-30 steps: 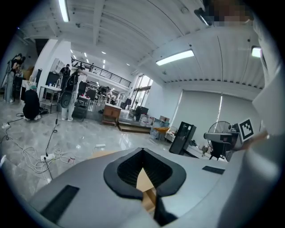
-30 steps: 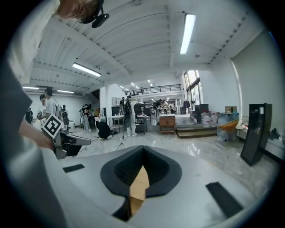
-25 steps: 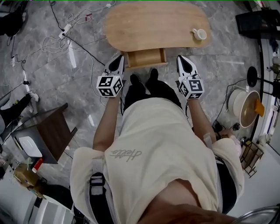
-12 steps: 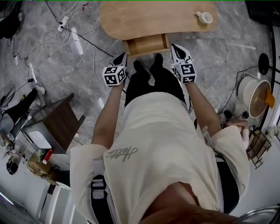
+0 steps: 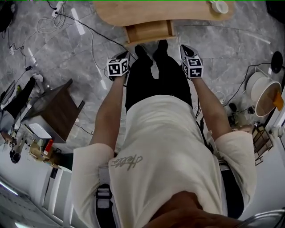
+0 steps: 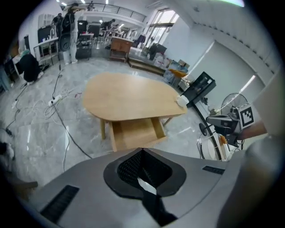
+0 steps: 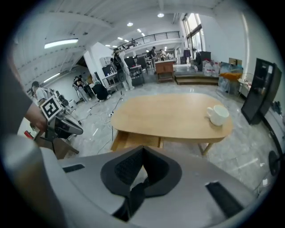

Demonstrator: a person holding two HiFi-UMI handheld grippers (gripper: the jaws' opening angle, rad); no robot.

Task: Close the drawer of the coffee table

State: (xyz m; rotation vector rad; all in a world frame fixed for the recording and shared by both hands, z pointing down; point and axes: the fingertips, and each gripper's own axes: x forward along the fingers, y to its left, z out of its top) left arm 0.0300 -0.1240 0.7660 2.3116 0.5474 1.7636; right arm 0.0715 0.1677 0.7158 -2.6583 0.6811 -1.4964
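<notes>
Wooden drawer (image 5: 149, 31) stands pulled out from under the oval surface (image 5: 133, 13), ahead of both tools and well apart, its front crosswise to them. Left tool (image 6: 142, 151) faces it squarely; right tool (image 7: 142, 149) sees it off-left. Both are clenched on nothing. A cup (image 5: 219, 6) sits at the surface's right end. Grey marble floor (image 5: 67, 53) with cables, in an open workshop.
</notes>
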